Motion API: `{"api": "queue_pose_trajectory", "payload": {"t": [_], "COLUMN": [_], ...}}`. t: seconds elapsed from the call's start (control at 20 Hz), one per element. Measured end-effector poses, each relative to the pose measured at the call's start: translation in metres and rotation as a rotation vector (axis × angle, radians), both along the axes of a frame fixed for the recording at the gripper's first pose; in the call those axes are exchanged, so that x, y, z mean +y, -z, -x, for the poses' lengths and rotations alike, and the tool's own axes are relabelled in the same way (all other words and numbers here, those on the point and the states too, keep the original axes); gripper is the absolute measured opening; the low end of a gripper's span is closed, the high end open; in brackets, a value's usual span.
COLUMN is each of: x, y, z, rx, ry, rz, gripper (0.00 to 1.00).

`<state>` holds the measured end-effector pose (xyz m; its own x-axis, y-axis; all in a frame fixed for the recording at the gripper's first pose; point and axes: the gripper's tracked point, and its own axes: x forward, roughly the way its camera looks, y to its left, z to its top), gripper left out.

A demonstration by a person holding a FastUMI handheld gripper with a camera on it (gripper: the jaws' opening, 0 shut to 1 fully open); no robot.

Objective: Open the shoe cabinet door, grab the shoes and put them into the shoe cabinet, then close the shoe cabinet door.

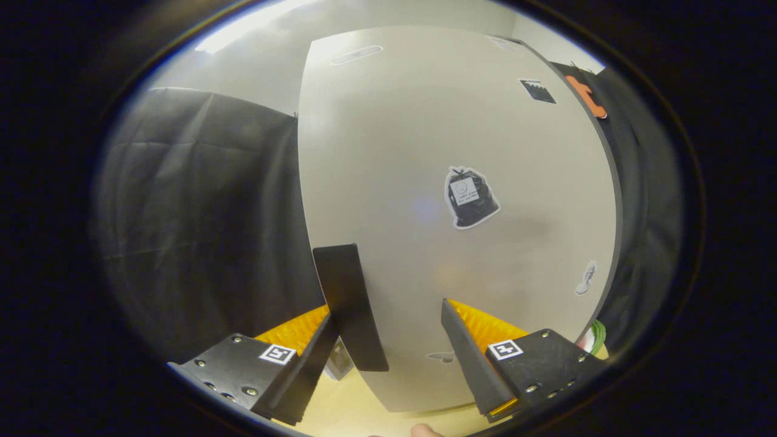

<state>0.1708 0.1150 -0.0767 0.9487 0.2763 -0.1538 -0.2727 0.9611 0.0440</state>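
The shoe cabinet door (437, 152) is a pale grey panel with several stickers, standing close in front of me. A flat black handle (349, 303) sticks out near its left edge. My gripper (388, 309) is open and wide, with the handle between the fingers. The handle lies right against the left finger (303, 370), while the right finger (470, 355) stays well apart from it, close to the door face. I cannot tell whether the door is ajar. A green and white thing (598, 337) peeks out past the door's lower right edge; what it is stays unclear.
Black cloth (200, 224) hangs to the left of the door and also to its right. A light wooden floor (352, 406) runs under the door's bottom edge. A person's fingertip (425, 430) shows just behind the fingers.
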Motion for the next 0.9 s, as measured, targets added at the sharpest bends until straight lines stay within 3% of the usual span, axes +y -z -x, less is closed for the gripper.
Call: {"api": "queue_pose_trajectory", "payload": {"t": [0.9], "x": [0.0048], "y": [-0.001], "z": [-0.0014], "rx": [-0.036], "ry": [0.106], "rz": [0.006], "gripper": [0.99]}}
